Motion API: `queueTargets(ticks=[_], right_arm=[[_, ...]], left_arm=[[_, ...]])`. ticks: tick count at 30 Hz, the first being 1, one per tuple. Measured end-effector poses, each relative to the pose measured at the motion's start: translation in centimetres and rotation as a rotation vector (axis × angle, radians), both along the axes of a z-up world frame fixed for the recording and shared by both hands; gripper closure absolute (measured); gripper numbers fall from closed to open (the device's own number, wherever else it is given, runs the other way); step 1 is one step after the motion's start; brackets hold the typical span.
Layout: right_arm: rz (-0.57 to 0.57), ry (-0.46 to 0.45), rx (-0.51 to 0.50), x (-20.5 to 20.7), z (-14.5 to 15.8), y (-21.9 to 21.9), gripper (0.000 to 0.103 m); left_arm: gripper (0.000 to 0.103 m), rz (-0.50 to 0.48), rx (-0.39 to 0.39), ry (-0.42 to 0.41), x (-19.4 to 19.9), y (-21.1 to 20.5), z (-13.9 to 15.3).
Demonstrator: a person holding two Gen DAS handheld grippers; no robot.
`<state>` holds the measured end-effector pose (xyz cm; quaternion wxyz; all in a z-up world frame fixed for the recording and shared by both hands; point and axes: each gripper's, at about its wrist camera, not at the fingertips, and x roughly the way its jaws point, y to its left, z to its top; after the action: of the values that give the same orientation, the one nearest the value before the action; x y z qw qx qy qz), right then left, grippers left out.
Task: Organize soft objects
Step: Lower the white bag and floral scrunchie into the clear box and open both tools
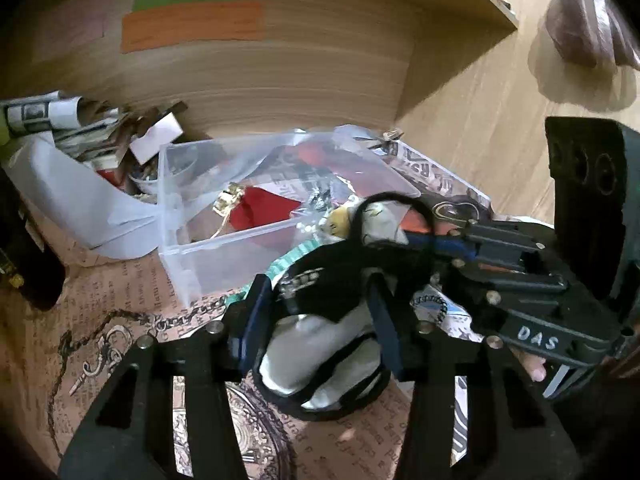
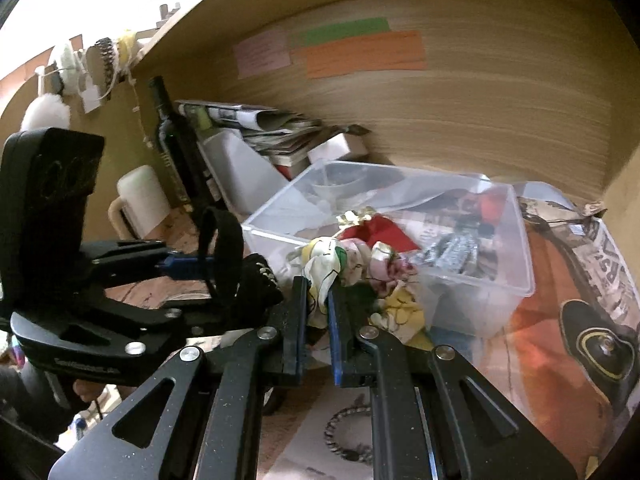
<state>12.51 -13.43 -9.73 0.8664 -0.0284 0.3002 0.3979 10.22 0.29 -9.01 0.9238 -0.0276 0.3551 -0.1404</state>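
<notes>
Reading "DAS": right claw (image 1: 452, 240) housing

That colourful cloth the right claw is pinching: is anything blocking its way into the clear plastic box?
Nothing visible does. The right gripper holds the patterned cloth at the clear box's near corner; the box is open-topped, with a red cloth already inside.

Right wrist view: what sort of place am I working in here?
Probably a home craft or hobby desk under a wooden shelf: coloured paper notes stuck on the wood back panel, a clear plastic storage box of fabric scraps, and a pile of folded magazines.
</notes>
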Motion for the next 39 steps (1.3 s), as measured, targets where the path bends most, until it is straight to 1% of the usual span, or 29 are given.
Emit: queueTargets(ticks=[1, 2, 4, 7, 9, 11, 17, 21, 25, 30, 35, 39], right_arm=[[-0.001, -0.009, -0.006, -0.2, 0.0, 0.1, 0.094], [-0.007, -0.022, -0.019, -0.3, 0.0, 0.3, 0.094], [-0.012, -0.019, -0.015, -0.2, 0.1, 0.1, 0.094], [-0.022, -0.013, 0.004, 0.0, 0.4, -0.4, 0.094], [-0.031, -0.024, 0.008, -0.1, 0.7, -0.6, 0.094], [-0.046, -0.041, 0.015, -0.2, 1.2, -1.0, 0.094], [-0.093, -0.076, 0.040, 0.0, 2.7, -2.2, 0.094], [-0.121, -0.100, 0.054, 0.5, 3.6, -2.8, 0.094], [-0.142, -0.122, 0.069, 1.1, 4.5, -2.9, 0.094], [-0.156, -0.147, 0.075, 1.8, 5.1, -2.7, 0.094], [-0.159, -0.136, 0.076, 3.4, 5.2, -2.0, 0.094], [-0.155, -0.120, 0.066, 4.7, 4.9, -1.1, 0.094]], left_arm=[[0.062, -0.007, 0.007, -0.004, 0.0, -0.2, 0.1], [0.064, -0.016, 0.013, -0.007, -0.1, -0.4, 0.2], [0.072, -0.017, 0.018, -0.020, -0.3, -0.6, 0.4], [0.078, -0.005, 0.024, -0.042, -0.7, -0.5, 0.8], [0.081, 0.009, 0.020, -0.050, -0.9, -0.1, 1.2], [0.083, 0.024, 0.011, -0.061, -1.2, 0.5, 1.8], [0.084, 0.057, -0.014, -0.104, -2.1, 1.9, 4.6], [0.084, 0.089, 0.005, -0.153, -2.4, 2.5, 6.3], [0.084, 0.130, 0.009, -0.199, -1.7, 3.3, 7.9], [0.084, 0.168, -0.009, -0.227, 0.0, 4.5, 9.6], [0.084, 0.201, 0.021, -0.249, 1.8, 4.8, 10.1], [0.084, 0.216, 0.028, -0.227, 4.4, 4.9, 9.4]])
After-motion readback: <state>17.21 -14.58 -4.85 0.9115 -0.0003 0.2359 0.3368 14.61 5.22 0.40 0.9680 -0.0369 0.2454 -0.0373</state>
